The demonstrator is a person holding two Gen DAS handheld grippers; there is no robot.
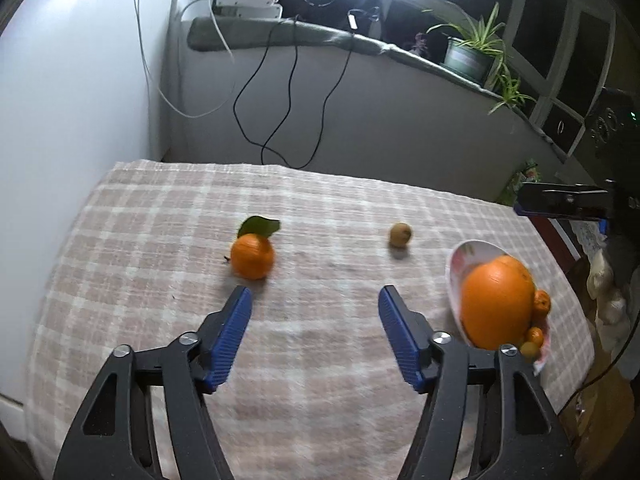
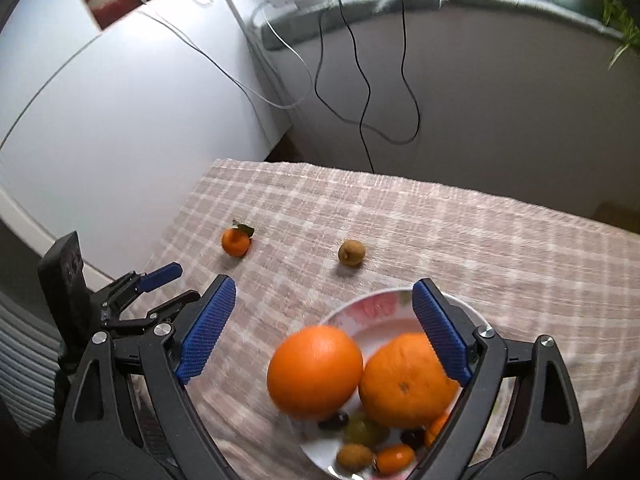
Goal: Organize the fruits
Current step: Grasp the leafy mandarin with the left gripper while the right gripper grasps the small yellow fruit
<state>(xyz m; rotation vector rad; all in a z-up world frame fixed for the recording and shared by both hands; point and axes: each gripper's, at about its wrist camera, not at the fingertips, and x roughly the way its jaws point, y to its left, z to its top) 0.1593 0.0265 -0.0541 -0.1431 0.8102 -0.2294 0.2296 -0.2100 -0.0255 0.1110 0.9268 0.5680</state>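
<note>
1. Left wrist view: left gripper point(image 1: 315, 298) has its blue pads parted, roughly half spread, with nothing between them, only bare checked tablecloth point(image 1: 160, 208) underneath. It hangs above the cloth, angled down.
2. Same view: a tangerine with leaf point(image 1: 252, 256) sits just beyond the left pad tip, apart from it and untouched. This is probably the next pick, since the tongs are aimed close to it.
3. Same view: a small brown fruit point(image 1: 401, 234) lies loose further back, well apart from the tangerine. The plate point(image 1: 456, 264) at the right edge holds a big orange point(image 1: 498, 304) plus a few small orange fruits at its far side.
4. Right wrist view: right gripper point(image 2: 323, 308) is open wide and holds nothing. It hovers over the plate point(image 2: 368, 308), the right pad overlapping the second orange point(image 2: 404, 384) in the frame; contact cannot be told.
5. Same view: a smooth round orange point(image 2: 315, 372) sits at the plate's left rim, touching the second one. Small stuff is piled at the near side: a dark grape, a green grape, a brown fruit, kumquat-like bits. The plate looks like the collection spot.
6. Same view: the tangerine point(image 2: 236, 242) and brown fruit point(image 2: 351, 253) are still out on the cloth, so the task is partly done. The left gripper point(image 2: 160, 280) is visible at the left, near the tangerine's side.
</note>
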